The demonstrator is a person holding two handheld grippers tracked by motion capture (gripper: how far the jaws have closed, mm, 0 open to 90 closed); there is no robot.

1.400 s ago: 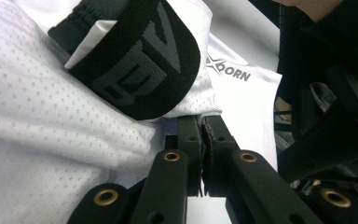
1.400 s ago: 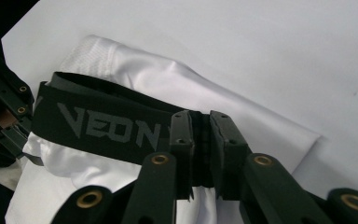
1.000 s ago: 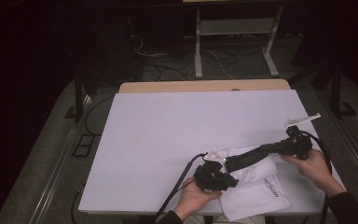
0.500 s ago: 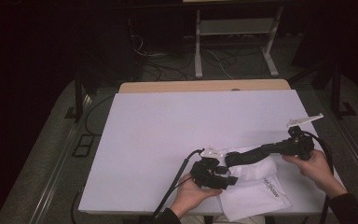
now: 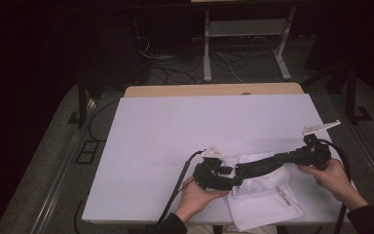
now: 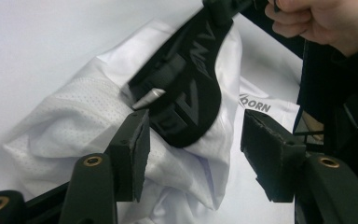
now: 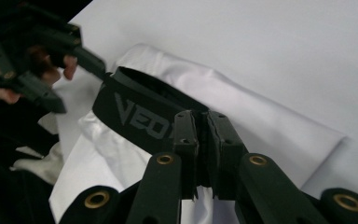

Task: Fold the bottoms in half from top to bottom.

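Observation:
A black strap (image 7: 135, 112) with grey lettering hangs over a crumpled white garment (image 5: 268, 195) at the table's near right. My right gripper (image 7: 204, 140) is shut on one end of the strap (image 5: 255, 165), and its hand holds that gripper (image 5: 285, 158) at the right. My left gripper (image 6: 198, 154) faces the strap's other end (image 6: 186, 93). Its jaws have just been opening and stand apart. The strap end lies just ahead of the pads (image 6: 137, 149), which do not press on it. White garment cloth (image 6: 74, 126) lies under the left gripper (image 5: 230, 174).
The white table top (image 5: 175, 136) stretches bare to the left and back. A wooden edge (image 5: 214, 90) borders its far side. Cables trail from both grippers over the near edge. A metal stand (image 5: 243, 29) is on the dark floor behind.
The left gripper's jaws have opened off the strap end, and that gripper has drawn back slightly to the left. The right gripper has kept still, shut on the strap.

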